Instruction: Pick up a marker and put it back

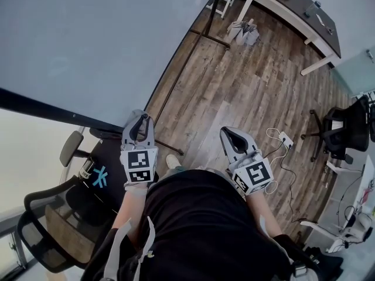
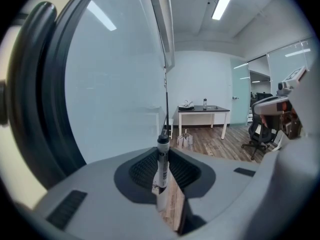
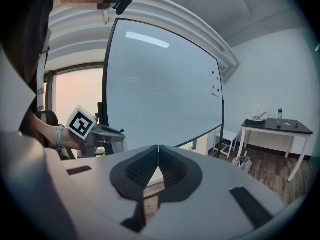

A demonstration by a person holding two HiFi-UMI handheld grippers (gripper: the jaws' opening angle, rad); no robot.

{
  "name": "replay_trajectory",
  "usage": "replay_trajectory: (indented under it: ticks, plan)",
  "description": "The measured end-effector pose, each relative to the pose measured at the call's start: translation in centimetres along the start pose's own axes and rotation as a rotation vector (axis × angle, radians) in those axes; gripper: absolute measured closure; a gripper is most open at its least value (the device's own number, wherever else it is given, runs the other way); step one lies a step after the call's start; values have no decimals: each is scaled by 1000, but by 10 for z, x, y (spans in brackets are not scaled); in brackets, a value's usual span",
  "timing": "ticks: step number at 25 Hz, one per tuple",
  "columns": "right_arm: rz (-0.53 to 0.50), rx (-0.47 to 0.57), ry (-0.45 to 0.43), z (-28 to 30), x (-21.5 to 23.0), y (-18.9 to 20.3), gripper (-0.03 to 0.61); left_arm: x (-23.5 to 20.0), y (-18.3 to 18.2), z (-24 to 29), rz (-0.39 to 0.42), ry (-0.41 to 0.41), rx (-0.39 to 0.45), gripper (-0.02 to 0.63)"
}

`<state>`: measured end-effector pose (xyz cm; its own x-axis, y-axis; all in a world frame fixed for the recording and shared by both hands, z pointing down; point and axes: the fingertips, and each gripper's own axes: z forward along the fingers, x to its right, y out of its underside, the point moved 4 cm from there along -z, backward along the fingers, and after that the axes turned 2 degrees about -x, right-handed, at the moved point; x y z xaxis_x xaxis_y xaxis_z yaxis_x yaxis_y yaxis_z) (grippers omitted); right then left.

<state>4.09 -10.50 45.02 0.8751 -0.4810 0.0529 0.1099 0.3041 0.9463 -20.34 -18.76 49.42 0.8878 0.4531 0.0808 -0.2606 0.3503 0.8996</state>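
A white marker (image 2: 161,170) with a black cap stands upright between the pads of my left gripper (image 2: 163,159), which is shut on it, cap end pointing away from the camera. In the head view the left gripper (image 1: 139,132) is held up close to the lower edge of the large whiteboard (image 1: 88,45). My right gripper (image 1: 234,138) hovers over the wooden floor to the right, and its jaws (image 3: 158,160) meet at the tips with nothing between them. From the right gripper view the left gripper (image 3: 106,134) shows in front of the whiteboard (image 3: 165,84).
A mesh office chair (image 1: 50,227) stands at lower left by the board. A dark-topped white desk (image 1: 293,7) is at the far end, with bags (image 1: 243,31) on the floor near it. A black chair (image 1: 340,127) and a power strip with cable (image 1: 284,138) lie to the right.
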Motion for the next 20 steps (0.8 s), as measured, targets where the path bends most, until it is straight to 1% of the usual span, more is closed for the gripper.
replay_trajectory:
  ticks: [3,10,15,20]
  plan:
    - [0,2,-6,-2,2,1,561,2,-5,-2,4,-12,12,538]
    - [4,28,-18,-11,8,-5,561,5,-27,-12,47,-51,46,538]
    - [3,39,-21,-22,18,-10,561,14,-46,-17,91,-87,69,538]
    - [6,53,-21,-35,28,-15,561,23,-71,-25,148,-134,115,539]
